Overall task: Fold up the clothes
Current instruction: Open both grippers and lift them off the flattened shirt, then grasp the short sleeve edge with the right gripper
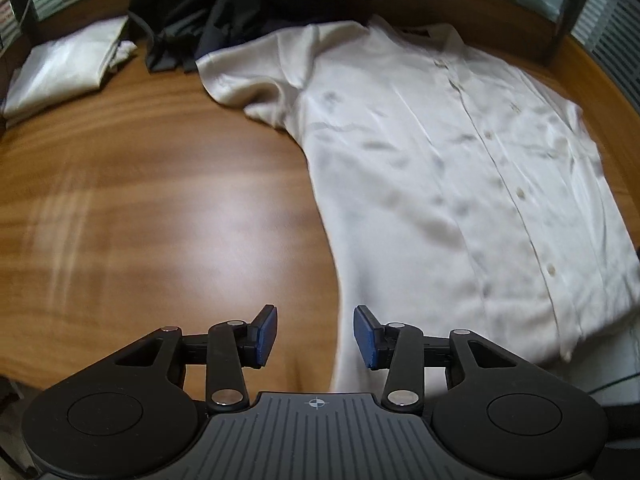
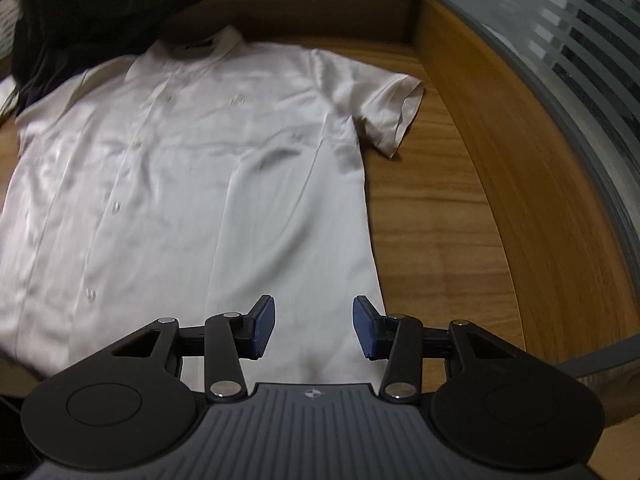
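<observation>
Wooden table [image 1: 140, 208]: fills both wrist views, its grain blurred, a pale glare patch on the bare part in the left wrist view.

White short-sleeved shirt [image 1: 440, 168]: lies spread flat on the table, button placket up, collar toward 12 o'clock. In the left wrist view it fills the frame from 1 to 5 o'clock, one sleeve reaching toward 11 o'clock. In the right wrist view [image 2: 180, 184] it covers the middle and the 9 o'clock side, the other sleeve lying at 2 o'clock.

Dark clothing [image 1: 208, 12]: a heap at 12 o'clock in the left wrist view, touching the shirt's collar and sleeve edge.

Folded white garment [image 1: 64, 68]: at 10 o'clock in the left wrist view, well apart from the shirt, just beside the dark heap.

Left gripper [image 1: 315, 336]: at 6 o'clock of its own view, fingers partly spread, nothing between the blue pads; bare table and the shirt's side edge lie below the gap.

Right gripper [image 2: 314, 330]: at 6 o'clock of its own view, fingers likewise partly spread and empty, above the shirt's lower panel near its side seam.
</observation>
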Available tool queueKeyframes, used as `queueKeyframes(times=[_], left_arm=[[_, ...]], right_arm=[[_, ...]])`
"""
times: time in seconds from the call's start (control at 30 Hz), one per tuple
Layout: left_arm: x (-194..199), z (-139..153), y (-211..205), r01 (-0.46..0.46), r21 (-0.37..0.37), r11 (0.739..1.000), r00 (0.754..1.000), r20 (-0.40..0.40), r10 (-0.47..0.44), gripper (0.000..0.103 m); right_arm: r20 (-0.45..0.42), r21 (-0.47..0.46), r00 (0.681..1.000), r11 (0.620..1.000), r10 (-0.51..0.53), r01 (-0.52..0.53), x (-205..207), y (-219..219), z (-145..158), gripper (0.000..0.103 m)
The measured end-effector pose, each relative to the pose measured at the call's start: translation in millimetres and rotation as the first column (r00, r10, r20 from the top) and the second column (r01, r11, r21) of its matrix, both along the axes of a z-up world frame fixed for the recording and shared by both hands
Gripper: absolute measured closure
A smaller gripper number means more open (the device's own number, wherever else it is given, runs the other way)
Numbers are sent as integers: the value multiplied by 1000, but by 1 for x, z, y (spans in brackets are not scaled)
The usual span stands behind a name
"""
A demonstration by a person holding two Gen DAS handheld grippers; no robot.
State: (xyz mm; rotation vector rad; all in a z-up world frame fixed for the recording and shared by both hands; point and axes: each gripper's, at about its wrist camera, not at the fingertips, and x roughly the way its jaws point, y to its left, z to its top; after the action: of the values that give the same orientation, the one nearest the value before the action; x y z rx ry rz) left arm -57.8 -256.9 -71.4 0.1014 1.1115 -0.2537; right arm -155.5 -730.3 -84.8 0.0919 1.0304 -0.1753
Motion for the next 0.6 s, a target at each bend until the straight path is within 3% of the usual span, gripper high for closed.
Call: queueKeyframes(times=[0.27,0.6], left_arm=[[64,6,27,39,11,999,998,39,-39,56],[170,-5,70,248,44,968,968,25,-250,56]], right_arm=[[21,32,999,999,-30,29,19,42,7,54],[43,64,988,987,-151,149,44,161,16,54]])
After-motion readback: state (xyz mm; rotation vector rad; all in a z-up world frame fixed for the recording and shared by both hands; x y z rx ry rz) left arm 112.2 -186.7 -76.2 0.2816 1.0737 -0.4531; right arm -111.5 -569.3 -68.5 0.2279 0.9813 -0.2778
